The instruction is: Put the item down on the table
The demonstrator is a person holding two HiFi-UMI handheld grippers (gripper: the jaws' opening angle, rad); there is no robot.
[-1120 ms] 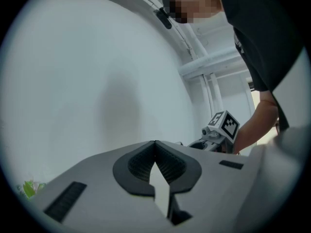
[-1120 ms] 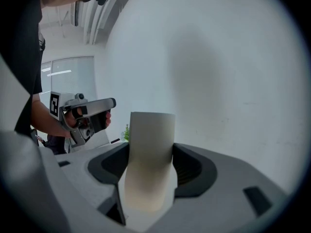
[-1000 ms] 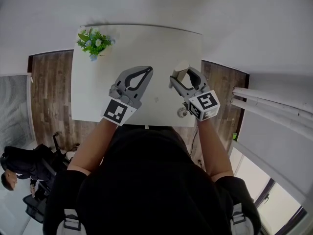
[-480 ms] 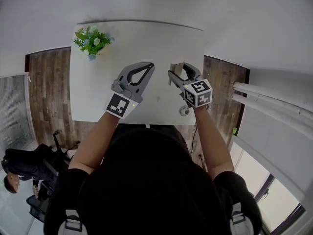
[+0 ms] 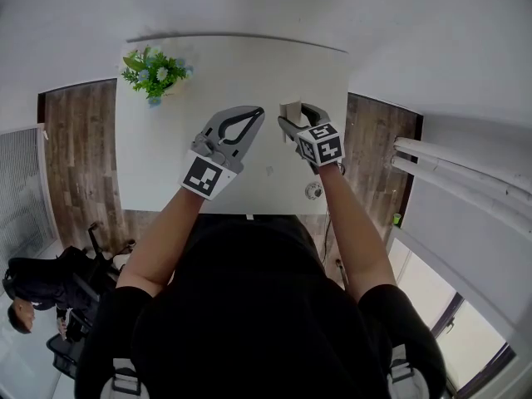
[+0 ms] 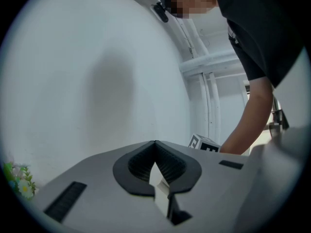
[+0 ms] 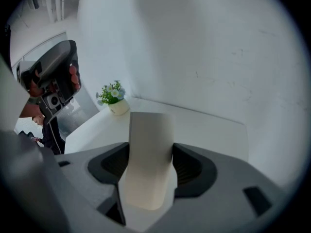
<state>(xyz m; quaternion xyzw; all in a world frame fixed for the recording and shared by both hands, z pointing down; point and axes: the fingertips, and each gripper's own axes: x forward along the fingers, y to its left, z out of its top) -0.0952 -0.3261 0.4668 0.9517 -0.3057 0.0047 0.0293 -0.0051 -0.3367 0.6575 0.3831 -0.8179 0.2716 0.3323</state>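
A pale cream block (image 5: pixel 290 110) is held between the jaws of my right gripper (image 5: pixel 294 120), over the right part of the white table (image 5: pixel 166 165). In the right gripper view the block (image 7: pixel 148 144) stands upright in the right gripper (image 7: pixel 150 148), which is shut on it, with the tabletop (image 7: pixel 209 127) beyond. Whether the block touches the table I cannot tell. My left gripper (image 5: pixel 255 113) hovers over the table's middle, shut with nothing in it; its tips meet in the left gripper view (image 6: pixel 155 142).
A small potted plant (image 5: pixel 154 71) stands at the table's far left corner, also seen as the plant (image 7: pixel 112 96). A small round fitting (image 5: pixel 313 191) sits at the near right edge. White pipes (image 5: pixel 465 181) run on the right. A seated person (image 5: pixel 33 293) is at lower left.
My right gripper has moved farther out over the table with the block, away from the near edge. The left gripper has stayed about where it was.
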